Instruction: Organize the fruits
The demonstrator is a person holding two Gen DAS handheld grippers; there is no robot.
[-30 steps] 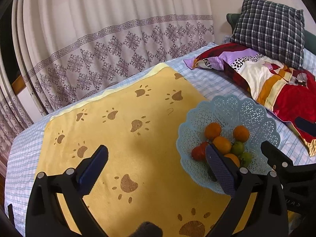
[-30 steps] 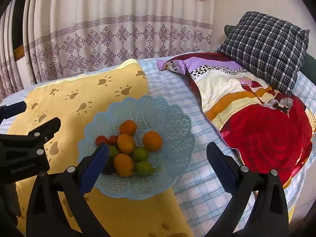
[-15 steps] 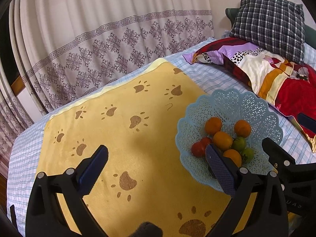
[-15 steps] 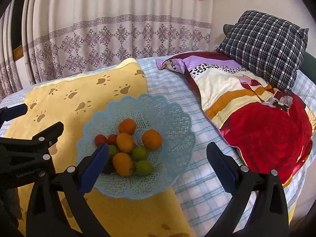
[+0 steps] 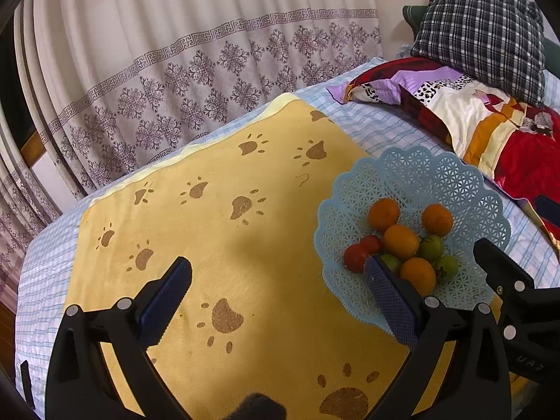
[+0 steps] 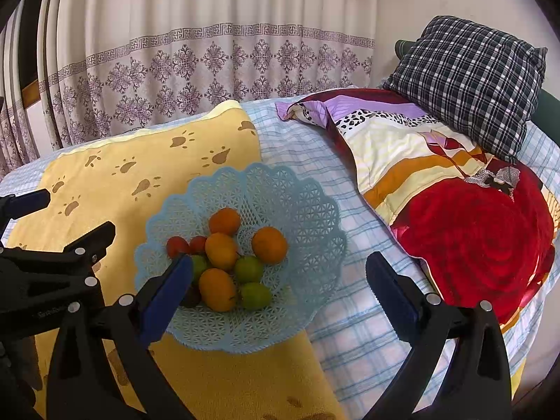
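Observation:
A light blue lattice basket (image 5: pixel 465 189) (image 6: pixel 308 210) sits on the bed, partly on a yellow paw-print towel (image 5: pixel 224 231) (image 6: pixel 140 161). It holds several oranges (image 5: pixel 401 241) (image 6: pixel 221 250), green fruits (image 6: pixel 248 268) and small red fruits (image 5: pixel 354 257) (image 6: pixel 176 245). My left gripper (image 5: pixel 278 292) hovers open over the towel, its right finger in front of the basket's near left rim. Nothing lies between its fingers. My right gripper (image 6: pixel 280 281) is open above the basket's near right side, its left finger covering a dark fruit.
A folded floral quilt (image 6: pixel 455 203) and a plaid pillow (image 6: pixel 469 80) lie to the right of the basket. A patterned curtain (image 5: pixel 196 70) hangs behind the bed. The checked sheet (image 6: pixel 350 315) drops off at the near right edge.
Both grippers have edged slightly closer to the basket, so it looks a little larger and nearer the centre. Both stay open and the fruits have not moved.

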